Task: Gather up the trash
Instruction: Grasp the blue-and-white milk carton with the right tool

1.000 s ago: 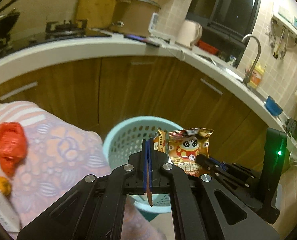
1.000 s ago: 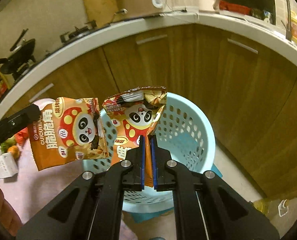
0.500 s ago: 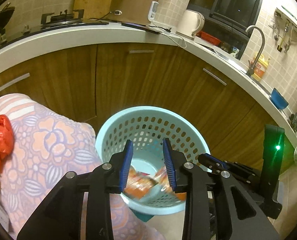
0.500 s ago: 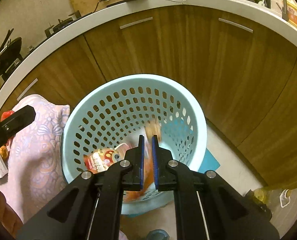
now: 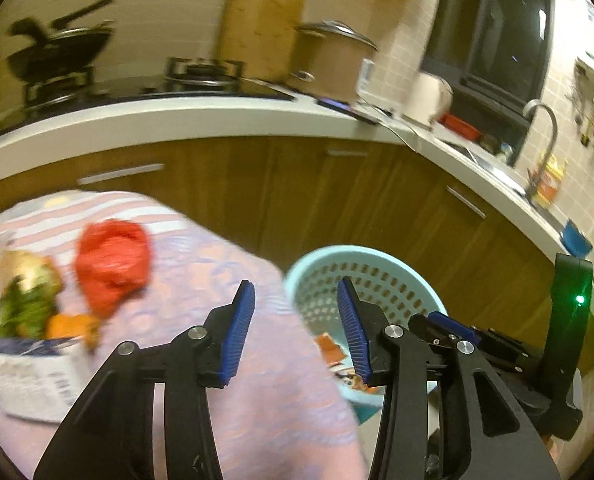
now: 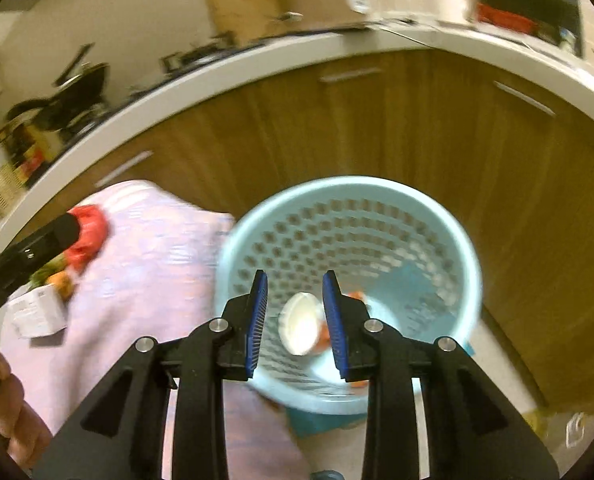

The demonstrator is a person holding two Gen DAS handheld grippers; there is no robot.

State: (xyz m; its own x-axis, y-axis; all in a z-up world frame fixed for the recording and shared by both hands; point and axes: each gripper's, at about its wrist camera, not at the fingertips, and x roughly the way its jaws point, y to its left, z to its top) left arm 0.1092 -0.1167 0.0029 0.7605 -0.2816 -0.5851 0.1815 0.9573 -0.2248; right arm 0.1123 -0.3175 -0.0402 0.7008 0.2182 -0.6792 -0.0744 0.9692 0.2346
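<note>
- Left gripper (image 5: 295, 322): jaws apart and empty, having just been opening; it hung over the edge of the pink floral cloth (image 5: 233, 272).
- Right gripper (image 6: 293, 312): jaws likewise parted with nothing between them, having just been opening, poised above the light-blue perforated basket (image 6: 469, 280).
- Snack wrappers (image 5: 337, 360): lay at the bottom of the basket, released, beside a white cup-like item (image 6: 301, 324).
- Cloth surface: carried a crumpled red bag (image 5: 111, 262), blurred vegetables (image 5: 25, 296) and a white carton (image 5: 29, 380), all well apart from the basket.
- A person's hand (image 6: 13, 412) showed at the lower left of the right wrist view.
- Background: brown cabinet doors (image 5: 337, 200), a white counter (image 5: 177, 120), and a wok (image 5: 57, 50) on the stove.
</note>
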